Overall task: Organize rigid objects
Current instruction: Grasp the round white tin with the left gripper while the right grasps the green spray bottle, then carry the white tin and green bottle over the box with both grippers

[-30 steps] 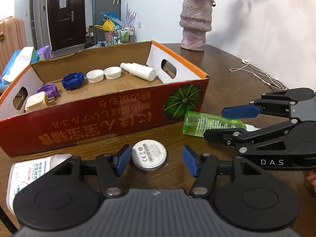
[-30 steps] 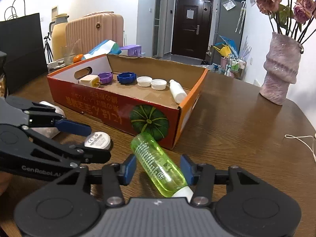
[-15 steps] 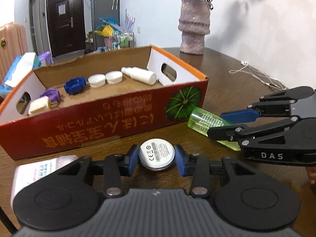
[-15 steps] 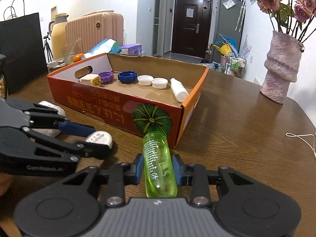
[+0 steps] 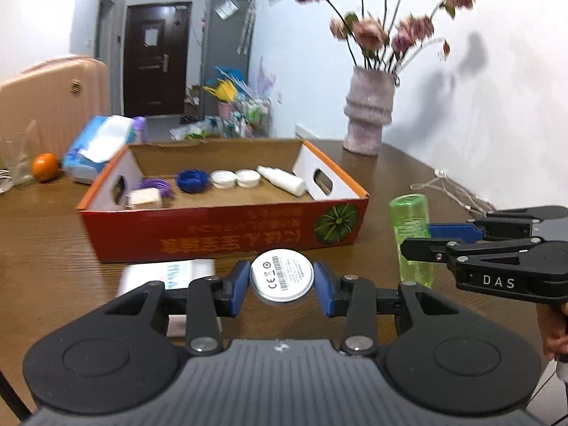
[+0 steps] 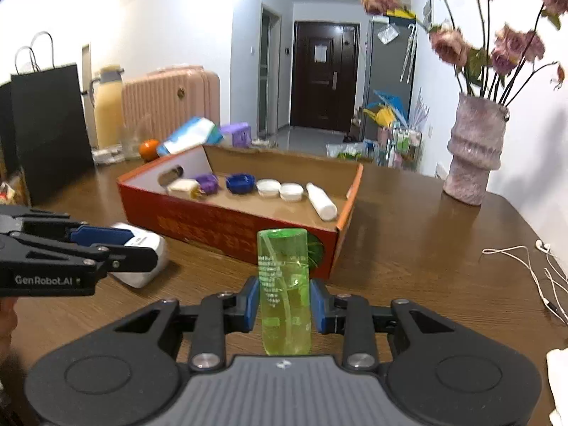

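Round white puck (image 5: 281,274) – label side up – is clamped between the left gripper (image 5: 281,280) pads, jaws nearly closed on it. A second ago it lay flat on the table in front of the red box (image 5: 220,227) with the jaws standing wide either side; now it's pinched and off the wood. Same story on the right: green bottle (image 6: 284,291) was lying on its side by the box's near right corner, now it stands roughly upright in the right gripper (image 6: 284,300), pads pressed on its lower body.

So both picks are done – what's left is the carry over the near wall and the drop.

Box sits mid-table, already holding a cream block (image 5: 143,197) and purple cap (image 5: 156,186) at the left end, then blue cap (image 5: 191,180), two white caps (image 5: 236,178), and a white bottle (image 5: 282,179) at the right end. Free floor looks to be along the near wall.

White labelled bottle (image 6: 142,259) lies on the table outside the box, near its front left – probably next. Its far end is hidden behind the left gripper, so I can't say how it's oriented. Vase (image 5: 369,117) at the far right edge, well clear.
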`<state>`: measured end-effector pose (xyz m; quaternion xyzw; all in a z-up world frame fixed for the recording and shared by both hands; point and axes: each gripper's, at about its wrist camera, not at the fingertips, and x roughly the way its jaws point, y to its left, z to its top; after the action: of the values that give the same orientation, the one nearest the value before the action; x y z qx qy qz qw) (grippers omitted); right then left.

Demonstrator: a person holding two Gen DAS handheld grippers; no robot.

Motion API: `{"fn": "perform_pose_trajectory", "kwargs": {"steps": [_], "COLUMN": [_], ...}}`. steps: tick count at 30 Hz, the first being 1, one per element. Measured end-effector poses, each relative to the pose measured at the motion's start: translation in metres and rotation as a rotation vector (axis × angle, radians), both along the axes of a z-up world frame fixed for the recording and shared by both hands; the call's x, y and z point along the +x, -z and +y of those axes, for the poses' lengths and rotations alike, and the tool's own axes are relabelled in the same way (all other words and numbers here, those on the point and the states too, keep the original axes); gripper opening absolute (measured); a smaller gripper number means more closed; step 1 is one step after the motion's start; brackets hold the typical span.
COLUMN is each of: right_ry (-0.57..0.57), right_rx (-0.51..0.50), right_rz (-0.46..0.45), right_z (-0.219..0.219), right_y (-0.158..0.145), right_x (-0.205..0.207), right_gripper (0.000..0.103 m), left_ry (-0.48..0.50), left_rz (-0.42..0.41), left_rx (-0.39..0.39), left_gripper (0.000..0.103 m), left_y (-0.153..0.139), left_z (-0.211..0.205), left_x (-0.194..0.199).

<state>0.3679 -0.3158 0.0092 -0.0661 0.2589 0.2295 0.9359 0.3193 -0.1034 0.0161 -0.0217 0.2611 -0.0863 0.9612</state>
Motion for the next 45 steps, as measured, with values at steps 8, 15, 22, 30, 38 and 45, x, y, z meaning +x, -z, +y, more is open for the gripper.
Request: {"fn": "perform_pose_trajectory", "kwargs": {"steps": [8, 15, 22, 30, 38, 45], "right_ry": [-0.001, -0.011, -0.015, -0.022, -0.025, -0.087], "right_rx": [0.059, 0.062, 0.052, 0.023, -0.030, -0.148], "right_rz": [-0.053, -0.126, -0.167, -0.179, -0.193, -0.171], "right_z": [0.009, 0.020, 0.033, 0.043, 0.049, 0.064], "right_y": [-0.030, -0.058, -0.074, -0.081, -0.090, -0.100], "right_x": [-0.053, -0.097, -0.122, -0.117, -0.076, -0.004], "right_gripper": [0.029, 0.029, 0.029, 0.029, 0.029, 0.029], "left_ry": [-0.044, -0.053, -0.069, -0.064, -0.044, 0.000], "left_rz": [-0.078, -0.136, -0.183, -0.183, -0.189, -0.187], "left_rx": [-0.019, -0.033, -0.049, -0.046, -0.030, 0.071], "left_gripper": [0.040, 0.040, 0.040, 0.040, 0.040, 0.040], "left_y": [-0.030, -0.049, -0.060, -0.060, -0.067, -0.078], "left_z": [0.022, 0.036, 0.052, 0.059, 0.063, 0.062], "left_x": [-0.062, -0.109, -0.135, -0.127, -0.081, 0.001]}}
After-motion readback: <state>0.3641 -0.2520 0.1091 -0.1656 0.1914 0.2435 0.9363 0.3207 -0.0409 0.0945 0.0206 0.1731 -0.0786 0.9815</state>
